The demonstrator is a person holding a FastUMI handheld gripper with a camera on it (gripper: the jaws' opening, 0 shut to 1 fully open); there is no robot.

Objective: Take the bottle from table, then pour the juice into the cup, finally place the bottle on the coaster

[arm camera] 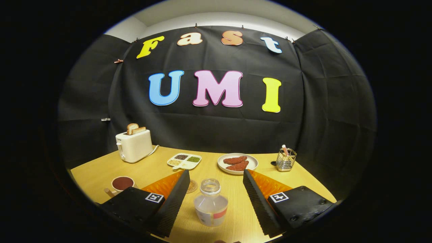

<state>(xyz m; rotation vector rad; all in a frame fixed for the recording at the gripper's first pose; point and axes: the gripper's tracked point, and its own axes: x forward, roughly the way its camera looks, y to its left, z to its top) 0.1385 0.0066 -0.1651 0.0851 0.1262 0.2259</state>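
On your far left, at the back of the bench (101, 170), stands a toaster (134, 145) with two slices of toast (135, 128) poking out of its slots and a cord trailing off toward the wall. Nearer to you on that side sits the cup (122, 184), holding something dark red, its handle turned toward you; it is just beyond the left finger (175, 199) of your gripper (215, 177). Further back, right of the toaster, lies a small divided dish (184, 161) with different grains in its compartments. Peeking out just past the left finger's tip is the coaster (192, 186), a round patterned disc, partly hidden by that finger.

Between your fingers stands the bottle (211, 204), upright on the bench, clear, uncapped, with a label low on its body and what looks like a pale liquid inside, though you cannot tell how full it is. Your gripper is spread wide; there is bare bench on both sides of the bottle and neither finger touches it.

Beyond the right finger (258, 202), toward the back, a round plate (251, 166) carries two reddish-brown pieces of food (237, 162). Furthest right, near the wall, a wire holder (286, 159) stands with a few thin items sticking up from it
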